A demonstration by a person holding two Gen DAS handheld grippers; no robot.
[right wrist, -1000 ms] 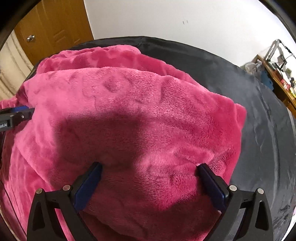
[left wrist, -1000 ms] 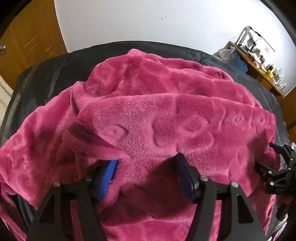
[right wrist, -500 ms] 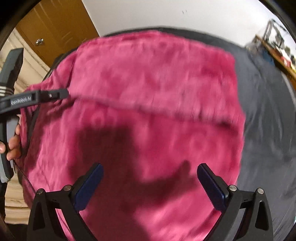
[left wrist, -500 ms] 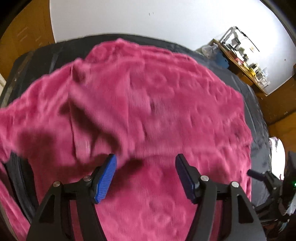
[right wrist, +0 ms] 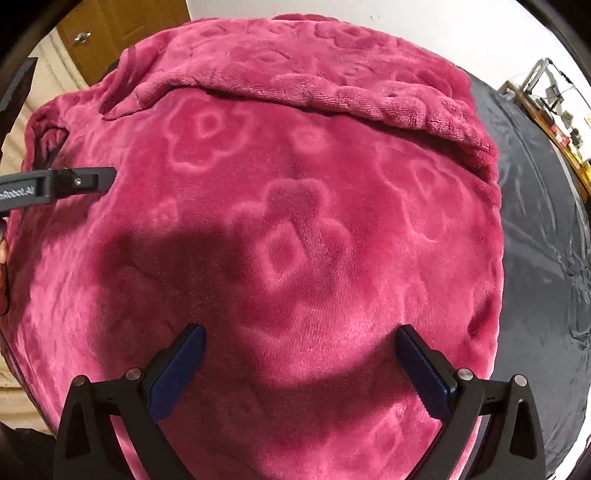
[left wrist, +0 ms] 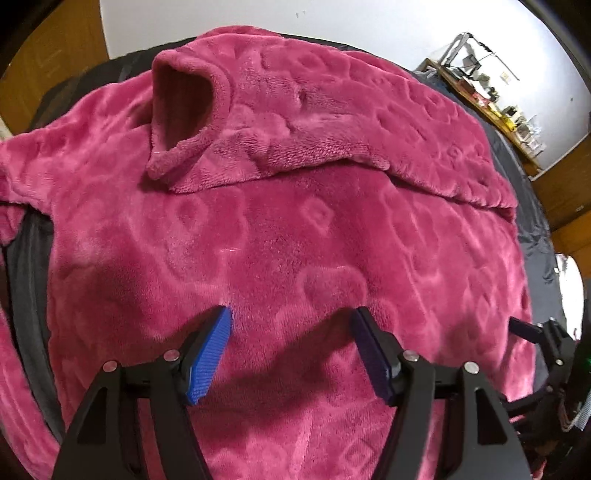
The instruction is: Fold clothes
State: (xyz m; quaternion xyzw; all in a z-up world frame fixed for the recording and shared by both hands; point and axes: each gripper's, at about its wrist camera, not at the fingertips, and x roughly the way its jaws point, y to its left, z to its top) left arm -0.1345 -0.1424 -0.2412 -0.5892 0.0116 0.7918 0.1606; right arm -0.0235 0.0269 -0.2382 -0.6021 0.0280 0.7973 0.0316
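Observation:
A magenta fleece garment (left wrist: 295, 229) with an embossed flower pattern lies spread over a black-covered table (left wrist: 528, 206). Its far part is folded toward me, leaving a thick edge across the cloth (left wrist: 332, 155). A cuffed sleeve opening (left wrist: 184, 99) gapes at the far left. My left gripper (left wrist: 291, 321) hovers open just above the near cloth, holding nothing. In the right wrist view the same garment (right wrist: 288, 221) fills the frame, with the folded edge (right wrist: 314, 99) across the top. My right gripper (right wrist: 299, 336) is open over it, also holding nothing. Each gripper shows at the edge of the other's view.
Bare black table cover (right wrist: 535, 258) lies to the right of the garment. A white wall (left wrist: 332, 18) stands behind, a wooden door (right wrist: 122, 26) at the far left, and a cluttered desk (left wrist: 491, 96) at the far right.
Both grippers pulled back and rose from the cloth, which now lies flatter. The far part has dropped into a fold with a clear edge, and the sleeve opening shows.

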